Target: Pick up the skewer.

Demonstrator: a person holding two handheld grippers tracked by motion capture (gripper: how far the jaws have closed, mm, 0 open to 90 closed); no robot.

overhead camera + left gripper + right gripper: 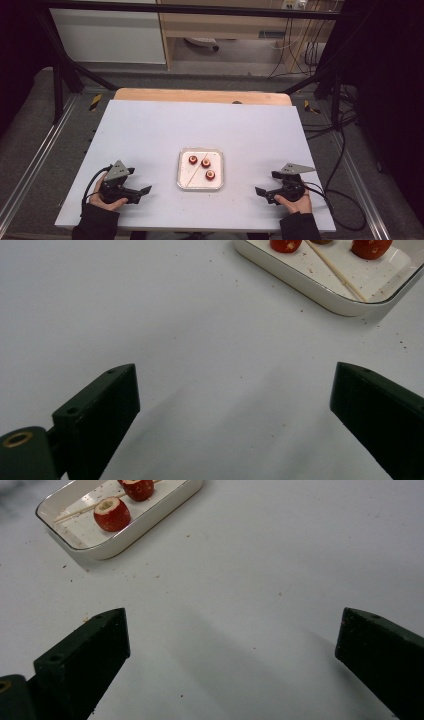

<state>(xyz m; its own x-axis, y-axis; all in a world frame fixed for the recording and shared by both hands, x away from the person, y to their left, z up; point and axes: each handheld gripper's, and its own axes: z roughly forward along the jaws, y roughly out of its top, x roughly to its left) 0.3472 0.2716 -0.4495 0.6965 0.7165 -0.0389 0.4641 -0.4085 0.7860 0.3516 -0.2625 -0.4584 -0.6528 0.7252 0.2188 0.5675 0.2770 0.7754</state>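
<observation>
A white tray [200, 184] is sitting near the middle of the white tabletop [150, 130], between the 2 tools and well apart from each. Inside it, 3 hollowed red fruits [205, 163] are lying beside a thin wooden skewer [190, 175] that is running slantwise across the tray. The left tool [142, 191] is resting low over the tabletop at the near left, its jaws standing wide apart with nothing between them. The right tool [260, 192] is sitting at the near right, its jaws likewise spread wide and gripping nothing. Both are pointing inward toward the tray. Small crumbs [150, 575] are lying scattered on the tabletop just beside the tray.
</observation>
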